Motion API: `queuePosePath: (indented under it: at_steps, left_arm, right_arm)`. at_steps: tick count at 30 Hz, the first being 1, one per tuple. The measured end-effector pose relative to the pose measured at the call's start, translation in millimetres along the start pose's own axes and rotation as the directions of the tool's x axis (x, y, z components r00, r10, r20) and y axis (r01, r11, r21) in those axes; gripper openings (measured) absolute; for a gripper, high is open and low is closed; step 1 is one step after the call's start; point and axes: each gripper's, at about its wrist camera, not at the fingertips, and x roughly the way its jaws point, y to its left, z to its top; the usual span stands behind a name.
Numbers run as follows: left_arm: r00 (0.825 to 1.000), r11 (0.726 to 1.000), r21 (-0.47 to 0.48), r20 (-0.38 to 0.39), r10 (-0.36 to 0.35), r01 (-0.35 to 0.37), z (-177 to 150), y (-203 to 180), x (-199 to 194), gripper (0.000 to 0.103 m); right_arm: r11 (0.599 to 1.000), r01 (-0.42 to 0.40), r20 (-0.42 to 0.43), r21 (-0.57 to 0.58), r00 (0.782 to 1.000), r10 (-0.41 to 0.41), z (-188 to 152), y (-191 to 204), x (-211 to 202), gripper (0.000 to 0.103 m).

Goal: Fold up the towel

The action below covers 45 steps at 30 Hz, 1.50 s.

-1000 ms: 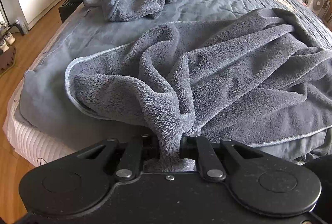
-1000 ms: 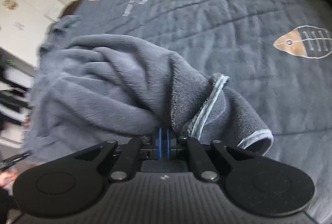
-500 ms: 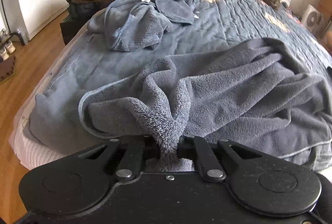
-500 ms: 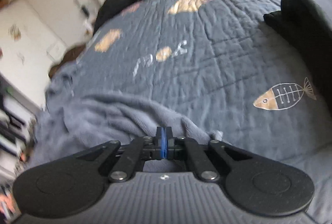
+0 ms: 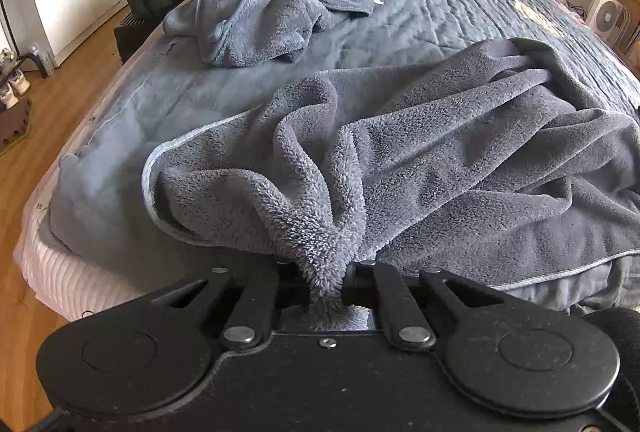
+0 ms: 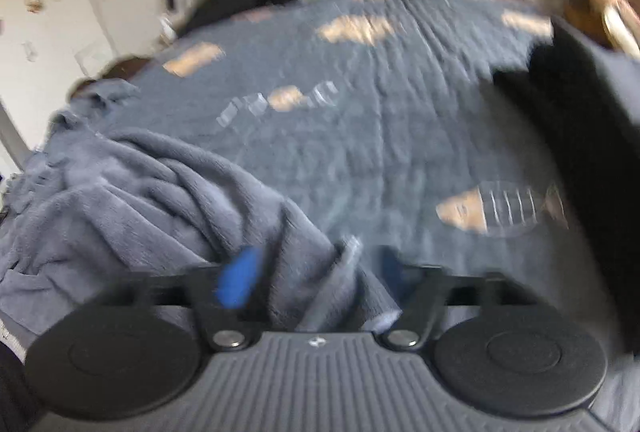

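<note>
On the bed [image 5: 420,32], the towel [image 5: 440,160] spreads ahead of the left gripper [image 5: 326,282], which pinches its bunched corner. Right gripper [image 6: 316,272] is spread wide, a towel fold lying between its blue pads [image 6: 238,278].

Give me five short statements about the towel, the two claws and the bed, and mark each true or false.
1. The left claw is shut on a bunched part of the grey towel. True.
2. The right claw is clamped tight. False: its blue-padded fingers stand apart, with towel lying between them.
3. The towel is already folded flat. False: it lies rumpled on the bed.
4. A second heap of grey cloth lies farther up the bed. True.
5. The bed cover is plain. False: it bears fish pictures.
</note>
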Motion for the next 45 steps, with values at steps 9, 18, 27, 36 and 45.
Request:
queuePosePath:
  at_steps: [9,18,27,36,45]
  left_arm:
    - [1.000,1.000,0.011,-0.009,0.003,-0.003,-1.5,-3.2,3.7,0.009]
    - [1.000,1.000,0.012,-0.020,0.008,-0.008,-3.4,-1.2,5.7,0.009]
    - [1.000,1.000,0.022,-0.029,0.011,-0.010,-2.7,-2.8,8.3,0.009]
    - [1.000,1.000,0.009,-0.018,0.006,-0.006,-2.4,0.3,4.9,0.009]
    - [0.987,0.999,-0.044,0.158,-0.021,0.028,32.1,-2.3,-33.9,0.007]
  right_arm:
    - [0.991,-0.078,-0.092,0.110,0.992,0.088,-0.7,-17.2,7.8,0.091]
    - [0.984,-0.123,-0.196,0.127,0.970,0.146,-14.1,-19.3,44.0,0.088]
    - [0.978,-0.150,-0.274,0.144,0.944,0.185,-17.5,-12.7,70.6,0.079]
    - [0.954,-0.087,-0.137,0.286,0.982,0.130,-18.0,-19.1,48.7,0.004]
    - [0.933,-0.118,0.167,0.341,0.984,0.064,61.5,-19.7,-28.0,0.003]
